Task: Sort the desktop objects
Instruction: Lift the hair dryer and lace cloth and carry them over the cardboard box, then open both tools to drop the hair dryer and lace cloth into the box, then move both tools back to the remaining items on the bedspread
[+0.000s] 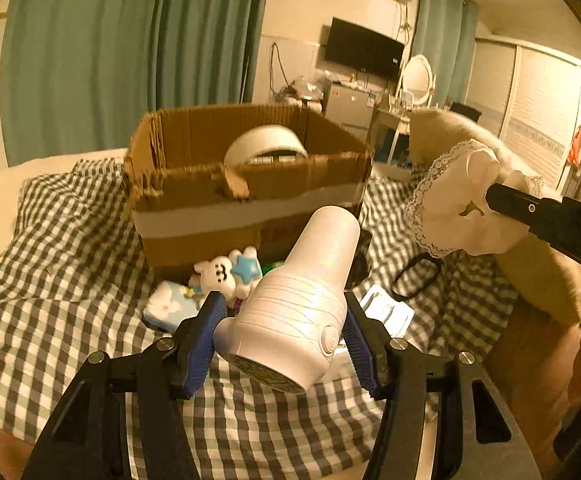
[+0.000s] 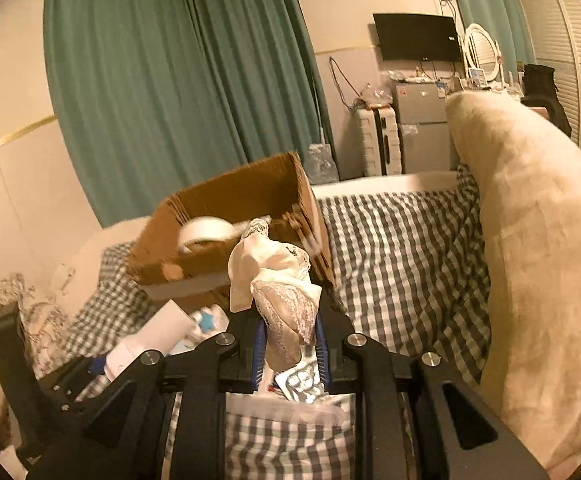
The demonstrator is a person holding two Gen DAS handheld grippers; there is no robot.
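Left tongs [image 1: 280,336] grip a white hair dryer [image 1: 298,300] between their blue pads, holding it clear of the checked bedspread [image 1: 70,280] with its nozzle aimed toward the cardboard box [image 1: 246,184]. Right tongs [image 2: 290,344] are closed on a bunched cream lace-trimmed cloth [image 2: 278,280], raised above the bed to the right of the box. Beyond the tongs, a white roll [image 1: 266,144] lies inside the box, a rabbit toy [image 1: 220,276] and a blue packet [image 1: 170,306] lie just before it, and a beige pillow [image 2: 530,260] stands at right.
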